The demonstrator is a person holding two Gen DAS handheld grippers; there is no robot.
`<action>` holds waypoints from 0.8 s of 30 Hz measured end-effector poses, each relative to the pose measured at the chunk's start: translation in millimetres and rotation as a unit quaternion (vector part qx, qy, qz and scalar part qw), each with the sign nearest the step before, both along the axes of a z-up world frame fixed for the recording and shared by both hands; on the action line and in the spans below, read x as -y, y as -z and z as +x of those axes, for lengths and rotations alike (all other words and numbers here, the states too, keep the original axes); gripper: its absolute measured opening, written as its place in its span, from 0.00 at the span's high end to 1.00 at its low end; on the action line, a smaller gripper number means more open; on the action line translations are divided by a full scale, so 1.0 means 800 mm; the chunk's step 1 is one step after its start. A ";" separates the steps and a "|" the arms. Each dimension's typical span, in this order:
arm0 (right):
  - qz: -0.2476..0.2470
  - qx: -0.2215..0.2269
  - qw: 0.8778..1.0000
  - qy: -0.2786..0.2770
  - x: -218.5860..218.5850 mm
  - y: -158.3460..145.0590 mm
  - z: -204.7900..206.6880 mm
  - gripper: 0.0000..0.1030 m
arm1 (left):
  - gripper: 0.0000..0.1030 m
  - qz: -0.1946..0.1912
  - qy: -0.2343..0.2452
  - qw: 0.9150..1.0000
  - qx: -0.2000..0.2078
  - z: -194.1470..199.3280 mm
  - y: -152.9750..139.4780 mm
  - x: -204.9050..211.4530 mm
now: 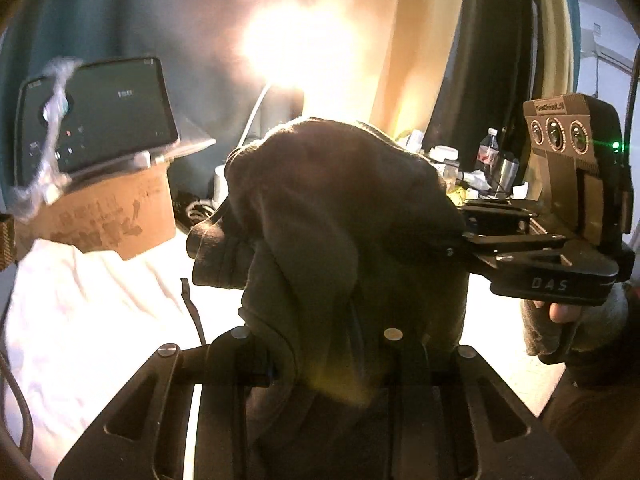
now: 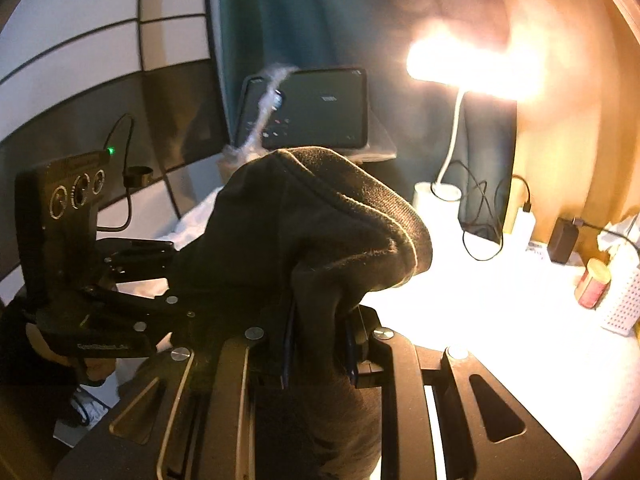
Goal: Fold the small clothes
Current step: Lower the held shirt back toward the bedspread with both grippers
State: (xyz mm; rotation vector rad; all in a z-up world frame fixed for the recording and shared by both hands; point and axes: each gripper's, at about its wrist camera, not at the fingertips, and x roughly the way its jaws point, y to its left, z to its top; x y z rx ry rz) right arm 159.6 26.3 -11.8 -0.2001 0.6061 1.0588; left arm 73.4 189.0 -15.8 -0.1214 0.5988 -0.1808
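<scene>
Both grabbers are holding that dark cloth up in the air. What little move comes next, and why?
Probably lower it onto the white sheet. The left gripper and right gripper both pinch the dark cloth, which hangs bunched above it, so it needs laying flat before folding.

Dark garment [image 1: 344, 216]: dark grey-brown, plain, no print; ribbed knit band along its edge in the right wrist view [image 2: 360, 200]. Left gripper [image 1: 320, 360] and right gripper [image 2: 316, 344]: matte black with silver screw heads; blue strip on the inner jaw faces in the right wrist view. Right gripper's camera block [image 1: 560, 132]: tan front, three dark lenses, green LED. Sheet [image 1: 80, 320]: white, blown out under the lamp. Cardboard box [image 1: 108, 220]: brown, faded print. Tablet [image 2: 316, 108]: black screen, small red and white dots. Curtain [image 2: 288, 12]: teal. Desk lamp [image 2: 452, 144]: white stem, warm yellow glow. Can [image 2: 592, 284]: red, yellow lid.
</scene>
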 end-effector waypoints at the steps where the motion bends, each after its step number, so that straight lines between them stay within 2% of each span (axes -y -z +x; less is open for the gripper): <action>1: 0.000 -0.004 1.000 0.002 -0.002 0.004 0.004 0.79 | 0.74 -0.003 0.001 1.000 -0.007 0.006 0.004 -0.003; 12: -0.027 -0.061 0.998 0.015 -0.032 0.063 0.057 0.79 | 0.74 -0.029 -0.002 0.997 -0.070 0.052 0.045 -0.030; 24: -0.064 -0.130 0.989 0.014 -0.053 0.125 0.107 0.79 | 0.74 -0.081 -0.024 0.985 -0.153 0.095 0.101 -0.054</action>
